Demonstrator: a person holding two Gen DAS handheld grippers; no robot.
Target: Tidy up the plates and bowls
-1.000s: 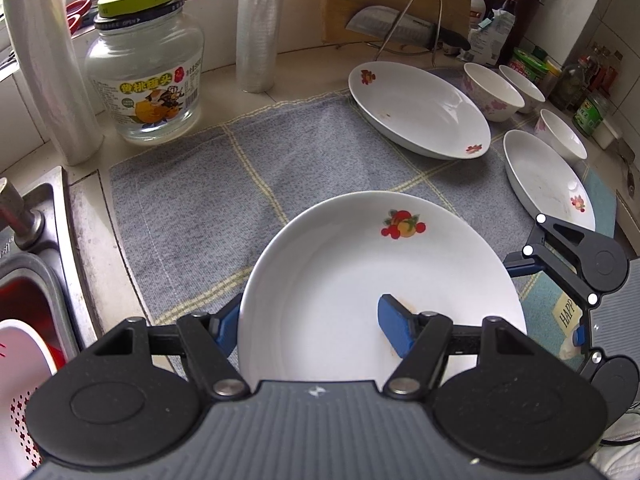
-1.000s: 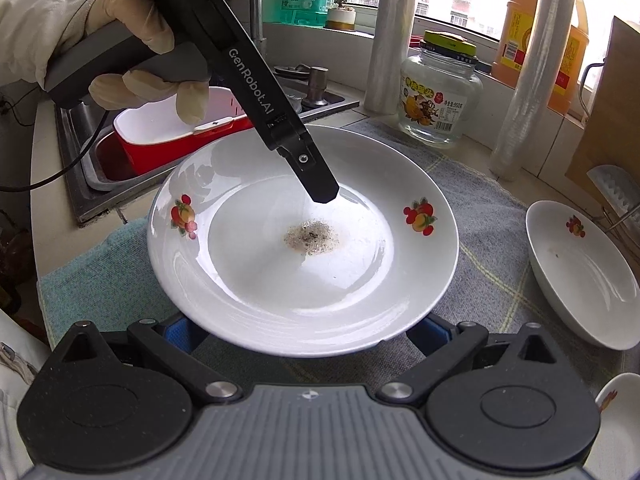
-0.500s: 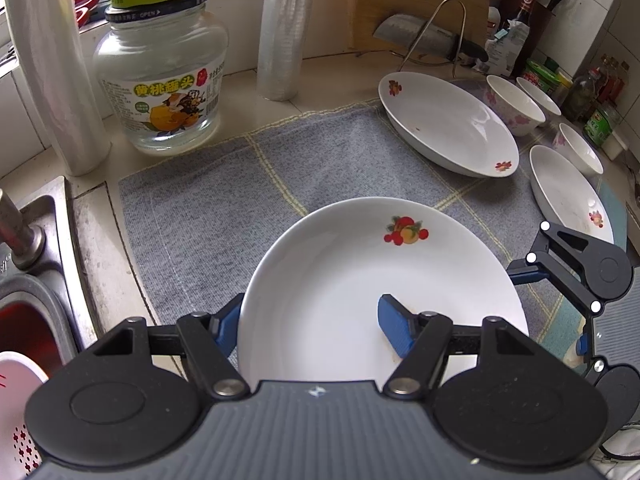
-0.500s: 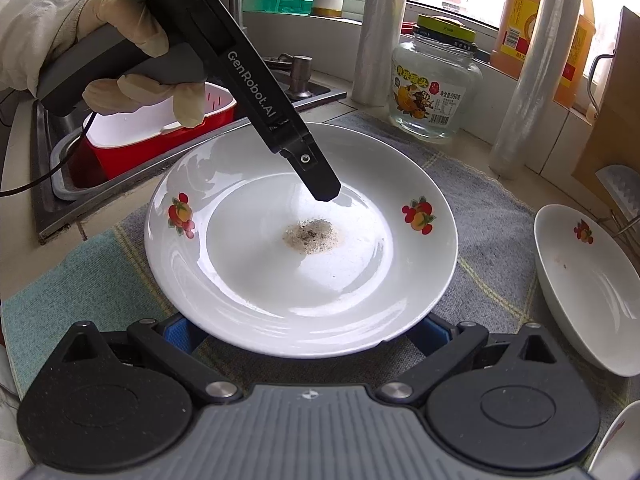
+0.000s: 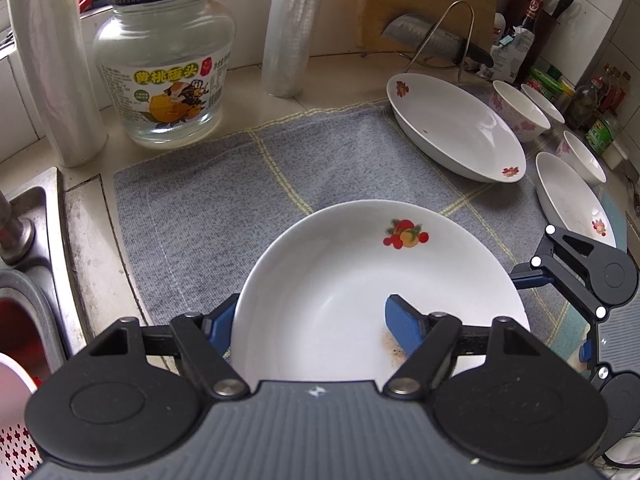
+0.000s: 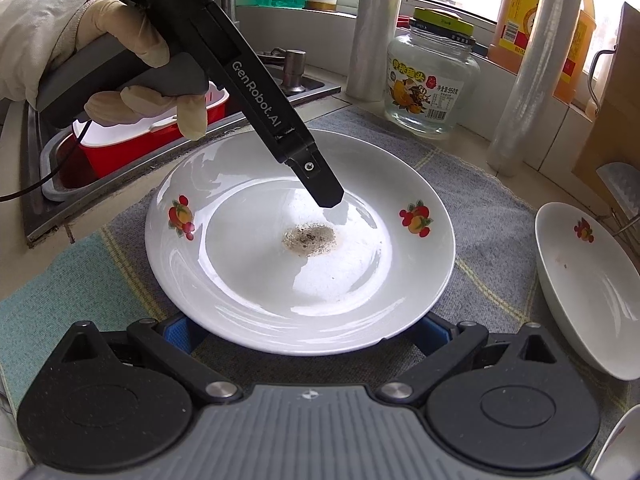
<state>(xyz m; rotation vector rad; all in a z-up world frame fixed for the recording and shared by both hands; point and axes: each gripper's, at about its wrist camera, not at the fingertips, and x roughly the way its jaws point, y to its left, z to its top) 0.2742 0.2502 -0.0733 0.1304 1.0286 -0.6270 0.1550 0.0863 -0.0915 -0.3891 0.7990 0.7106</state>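
A glossy white ceramic plate [image 6: 300,272], round and shallow with red-and-yellow fruit decals on its rim and a speckled brown smear at its centre, lies flat on a grey woven cloth [image 5: 208,216] crossed by pale yellow lines. The left gripper [image 5: 312,320] straddles the plate's rim: one blue pad sits outside the edge, the other [image 5: 402,322] inside the well beside the smear, and its jaws are opening with the rim between them, a thin gap showing at the outer pad. Half a second earlier those pads pinched the rim; the plate sat a little higher a second ago and is now down on the cloth. The right gripper [image 6: 306,330] has its blue fingers spread wide at the plate's near edge, partly hidden under the rim, not visibly pressing it, much as before. A cream-gloved hand [image 6: 132,76] holds the left gripper's matte grey handle above the plate. Beyond the plate stand a clear glass jar [image 5: 164,68] with a green lid and a ribbed translucent roll [image 5: 292,28]; to the plate's right lie a second oval white dish [image 5: 456,132] and small flowered bowls [image 5: 516,114].
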